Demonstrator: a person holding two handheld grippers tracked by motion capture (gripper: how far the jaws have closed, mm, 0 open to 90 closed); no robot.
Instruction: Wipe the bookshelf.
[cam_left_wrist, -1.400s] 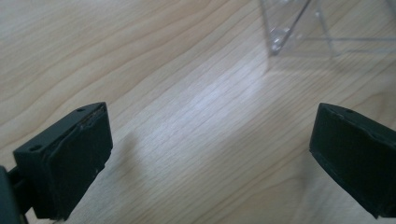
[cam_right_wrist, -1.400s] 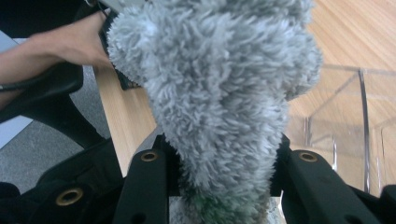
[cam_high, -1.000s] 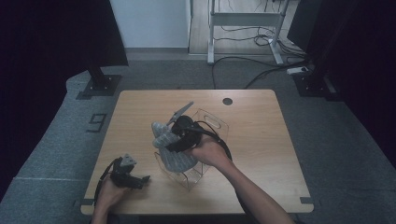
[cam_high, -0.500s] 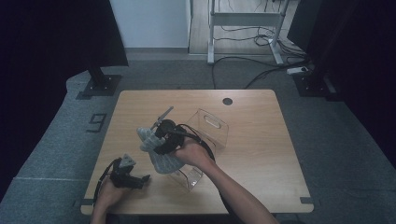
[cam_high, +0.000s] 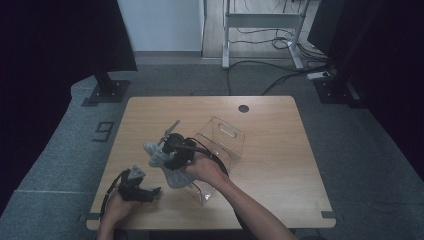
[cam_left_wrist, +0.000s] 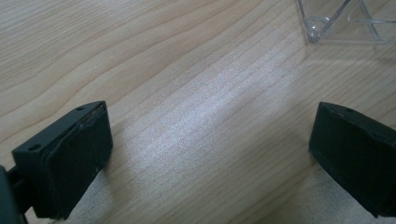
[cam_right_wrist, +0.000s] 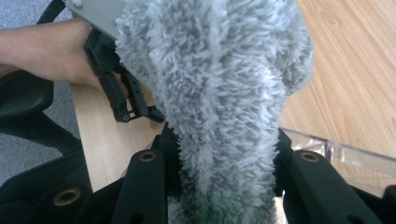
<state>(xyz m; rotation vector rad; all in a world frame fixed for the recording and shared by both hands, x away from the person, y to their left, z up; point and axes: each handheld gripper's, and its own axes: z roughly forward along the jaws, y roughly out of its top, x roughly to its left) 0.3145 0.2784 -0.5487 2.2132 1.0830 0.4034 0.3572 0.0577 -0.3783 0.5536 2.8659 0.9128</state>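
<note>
Two grippers noted: right gripper (cam_high: 159, 150) clamped on grey fluffy cloth (cam_right_wrist: 219, 93), held above surface (cam_high: 280, 150) beside clear box (cam_high: 220, 145); left gripper (cam_high: 152, 192) wide, idle. Transfer underway; next, likely setting cloth down.

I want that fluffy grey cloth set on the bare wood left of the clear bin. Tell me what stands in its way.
Nothing visible does. The right tool holds the grey cloth over the table beside the clear bin. The left tool rests open near the front edge, apart from that spot.
</note>
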